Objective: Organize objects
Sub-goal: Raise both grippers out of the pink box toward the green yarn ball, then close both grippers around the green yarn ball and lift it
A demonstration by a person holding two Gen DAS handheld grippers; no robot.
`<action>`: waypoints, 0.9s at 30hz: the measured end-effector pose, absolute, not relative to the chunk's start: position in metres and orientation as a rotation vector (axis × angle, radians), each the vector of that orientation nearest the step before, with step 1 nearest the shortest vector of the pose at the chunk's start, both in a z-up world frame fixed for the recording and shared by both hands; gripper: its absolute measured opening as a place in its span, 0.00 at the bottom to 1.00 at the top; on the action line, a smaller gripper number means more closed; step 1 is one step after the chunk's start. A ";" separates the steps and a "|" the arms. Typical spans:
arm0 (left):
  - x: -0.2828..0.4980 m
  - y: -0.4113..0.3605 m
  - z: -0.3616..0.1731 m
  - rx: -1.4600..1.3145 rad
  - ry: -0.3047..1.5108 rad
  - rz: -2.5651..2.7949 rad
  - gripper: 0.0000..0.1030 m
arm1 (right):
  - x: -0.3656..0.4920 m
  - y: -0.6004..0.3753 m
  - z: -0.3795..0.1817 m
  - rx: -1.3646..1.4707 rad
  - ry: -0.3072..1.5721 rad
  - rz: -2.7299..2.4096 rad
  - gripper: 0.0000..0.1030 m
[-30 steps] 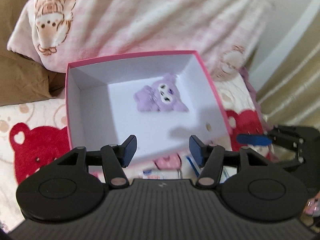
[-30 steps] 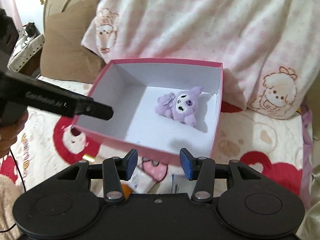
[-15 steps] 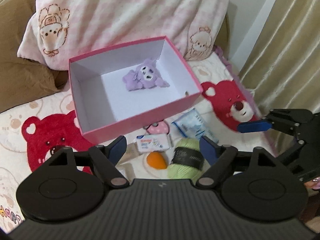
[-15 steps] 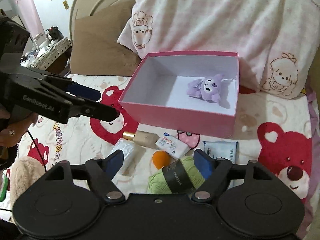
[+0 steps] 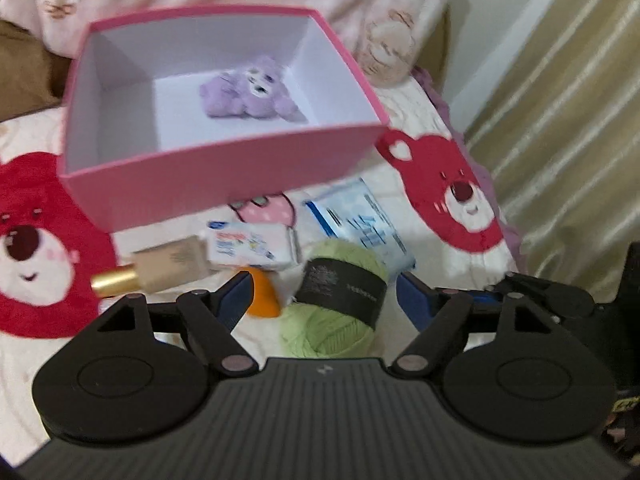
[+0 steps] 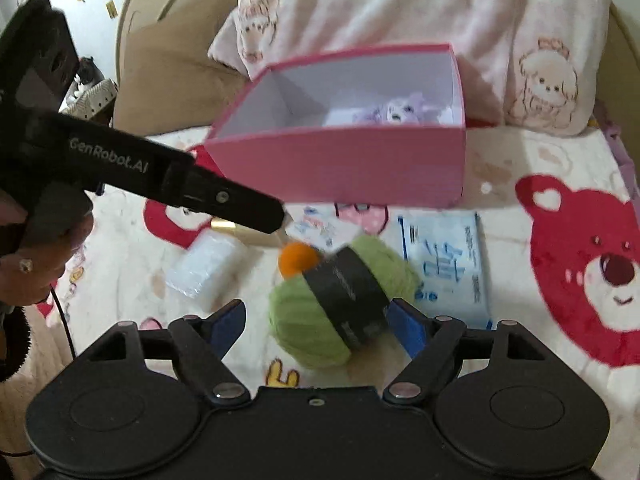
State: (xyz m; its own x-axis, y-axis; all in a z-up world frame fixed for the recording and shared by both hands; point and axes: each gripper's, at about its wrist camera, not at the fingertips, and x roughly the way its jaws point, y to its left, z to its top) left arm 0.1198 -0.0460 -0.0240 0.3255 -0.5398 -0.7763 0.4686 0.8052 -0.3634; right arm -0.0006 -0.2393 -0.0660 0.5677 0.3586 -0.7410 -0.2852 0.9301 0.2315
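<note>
Both grippers, left gripper [image 5: 323,289] and right gripper [image 6: 316,320], are spread wide, empty. The green yarn ball [image 6: 338,304] lies lower center, before the pink box [image 6: 360,168]; best close squarely across its black band.

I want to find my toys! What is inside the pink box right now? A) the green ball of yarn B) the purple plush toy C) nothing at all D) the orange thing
B: the purple plush toy lies on the white floor of the pink box, while the green ball of yarn and the orange thing sit outside on the blanket.
</note>
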 end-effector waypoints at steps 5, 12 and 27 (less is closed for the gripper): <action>0.115 -0.054 -0.049 -0.060 1.063 -0.696 0.73 | 0.001 -0.247 -0.088 0.206 0.919 0.387 0.80; 0.115 -0.053 -0.083 -0.160 1.102 -0.752 0.66 | 0.007 -0.233 -0.120 0.176 0.944 0.351 0.80; 0.112 -0.047 -0.118 -0.471 1.257 -0.806 0.50 | 0.003 -0.221 -0.127 0.031 0.879 0.292 0.83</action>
State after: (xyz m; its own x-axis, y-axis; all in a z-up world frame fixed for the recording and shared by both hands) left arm 0.1122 -0.0469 -0.1178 0.0945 -0.7550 -0.6488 0.2747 0.6462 -0.7120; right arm 0.0030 -0.2210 -0.1265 0.6012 0.2647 -0.7540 -0.2392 0.9599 0.1462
